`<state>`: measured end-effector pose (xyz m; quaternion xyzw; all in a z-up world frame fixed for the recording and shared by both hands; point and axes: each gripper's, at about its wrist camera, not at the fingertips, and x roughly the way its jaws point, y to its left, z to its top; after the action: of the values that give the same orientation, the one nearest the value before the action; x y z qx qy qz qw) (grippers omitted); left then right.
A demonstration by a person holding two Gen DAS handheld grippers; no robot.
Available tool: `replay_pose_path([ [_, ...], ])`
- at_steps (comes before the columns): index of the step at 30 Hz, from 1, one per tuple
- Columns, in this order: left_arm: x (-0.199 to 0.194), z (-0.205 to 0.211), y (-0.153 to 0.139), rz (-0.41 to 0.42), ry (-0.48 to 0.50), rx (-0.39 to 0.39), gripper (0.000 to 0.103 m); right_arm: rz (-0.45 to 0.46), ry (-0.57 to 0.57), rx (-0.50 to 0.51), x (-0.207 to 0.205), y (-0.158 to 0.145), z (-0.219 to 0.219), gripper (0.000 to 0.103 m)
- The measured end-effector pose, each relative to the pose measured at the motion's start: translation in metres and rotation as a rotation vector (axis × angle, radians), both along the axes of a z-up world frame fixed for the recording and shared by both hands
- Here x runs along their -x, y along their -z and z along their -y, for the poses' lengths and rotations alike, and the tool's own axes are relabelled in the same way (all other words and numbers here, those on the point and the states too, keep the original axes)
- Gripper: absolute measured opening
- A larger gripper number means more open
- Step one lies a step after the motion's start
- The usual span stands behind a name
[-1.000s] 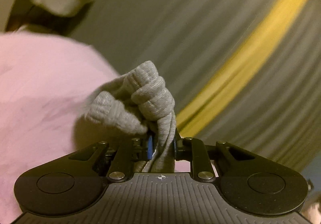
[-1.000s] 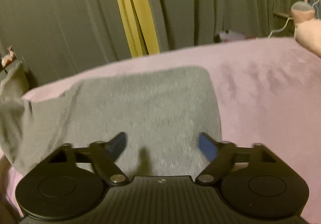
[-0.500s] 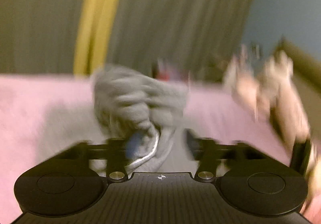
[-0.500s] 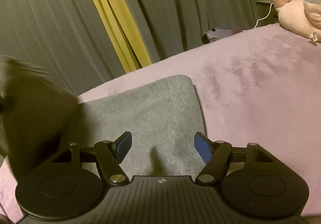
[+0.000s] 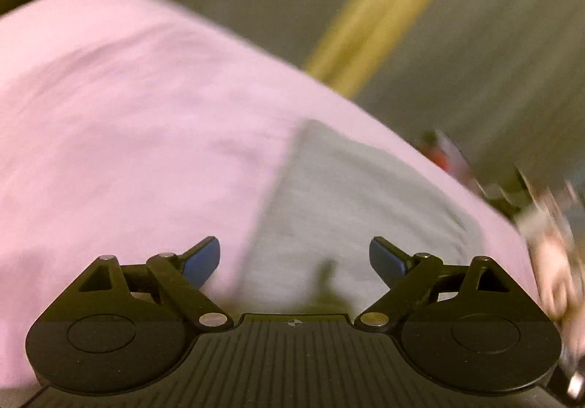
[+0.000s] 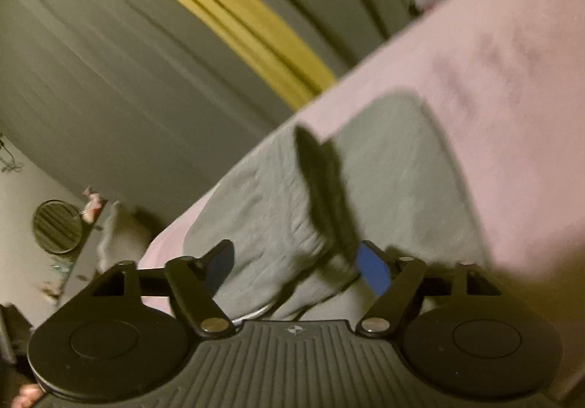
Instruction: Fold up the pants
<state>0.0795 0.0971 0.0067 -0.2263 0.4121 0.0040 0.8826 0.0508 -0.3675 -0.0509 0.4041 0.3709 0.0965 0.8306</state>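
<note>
Grey knit pants (image 5: 351,210) lie folded flat on the pink, velvety bed cover (image 5: 128,137).

The left tongs (image 5: 294,258) now gape wide and empty, having let go of the bunched ribbed cloth they pinched a second ago. The right tongs (image 6: 292,261) stand wide open above the pants (image 6: 395,188), with a raised grey fold between the tips. Motion blur smears both views; the grey curtain (image 6: 128,60) and its yellow stripe (image 6: 234,20) streak behind.

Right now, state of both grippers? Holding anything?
Left gripper: open, holding nothing, above the grey pants.
Right gripper: open, pants fabric between the fingers, not clamped.
</note>
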Motion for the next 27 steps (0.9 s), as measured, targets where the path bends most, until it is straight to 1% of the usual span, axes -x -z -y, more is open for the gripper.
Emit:
replay_pose_path([
  [2, 0.002, -0.016, 0.015, -0.051, -0.093, 0.024, 0.093, -0.065, -0.007, 0.047, -0.006, 0.005, -0.007, 0.08],
  [3, 0.0, -0.02, 0.021, -0.077, -0.124, 0.026, 0.093, -0.081, -0.009, 0.045, -0.007, 0.009, -0.008, 0.08],
  [5, -0.004, -0.02, 0.026, -0.098, -0.168, -0.023, 0.093, -0.084, -0.012, 0.027, -0.012, 0.012, -0.009, 0.08],
  [7, -0.009, -0.012, 0.026, -0.1, -0.169, -0.083, 0.093, -0.089, -0.012, 0.007, -0.021, 0.014, -0.009, 0.084],
  [9, -0.013, -0.01, 0.028, -0.11, -0.157, -0.105, 0.093, -0.094, -0.009, -0.013, -0.027, 0.018, -0.01, 0.085],
  [11, -0.012, -0.013, 0.032, -0.124, -0.161, -0.095, 0.093, -0.097, -0.028, -0.017, -0.036, 0.021, -0.015, 0.088],
  [13, -0.015, -0.014, 0.037, -0.135, -0.176, -0.082, 0.093, -0.092, -0.054, -0.022, -0.045, 0.021, -0.021, 0.098],
  [16, -0.017, -0.016, 0.04, -0.159, -0.188, -0.05, 0.093, -0.106, -0.064, -0.034, -0.056, 0.025, -0.026, 0.099],
  [18, -0.018, -0.016, 0.043, -0.167, -0.189, -0.037, 0.093, -0.115, -0.051, -0.068, -0.059, 0.027, -0.023, 0.099],
  [20, -0.018, -0.016, 0.044, -0.161, -0.186, -0.034, 0.093, -0.128, -0.046, -0.091, -0.058, 0.027, -0.019, 0.095],
  [22, -0.018, -0.015, 0.044, -0.157, -0.179, -0.036, 0.093, -0.148, -0.042, -0.072, -0.055, 0.027, -0.014, 0.069],
  [24, -0.018, -0.015, 0.044, -0.157, -0.172, -0.03, 0.093, -0.139, -0.064, -0.097, -0.049, 0.029, -0.008, 0.061],
  [25, -0.018, -0.015, 0.045, -0.157, -0.17, -0.027, 0.093, -0.134, -0.071, -0.121, -0.047, 0.031, -0.006, 0.06],
  [26, -0.018, -0.015, 0.045, -0.158, -0.169, -0.025, 0.093, -0.135, -0.074, -0.143, -0.047, 0.032, -0.004, 0.06],
  [27, -0.018, -0.016, 0.046, -0.158, -0.169, -0.022, 0.093, -0.142, -0.073, -0.159, -0.048, 0.034, -0.003, 0.063],
])
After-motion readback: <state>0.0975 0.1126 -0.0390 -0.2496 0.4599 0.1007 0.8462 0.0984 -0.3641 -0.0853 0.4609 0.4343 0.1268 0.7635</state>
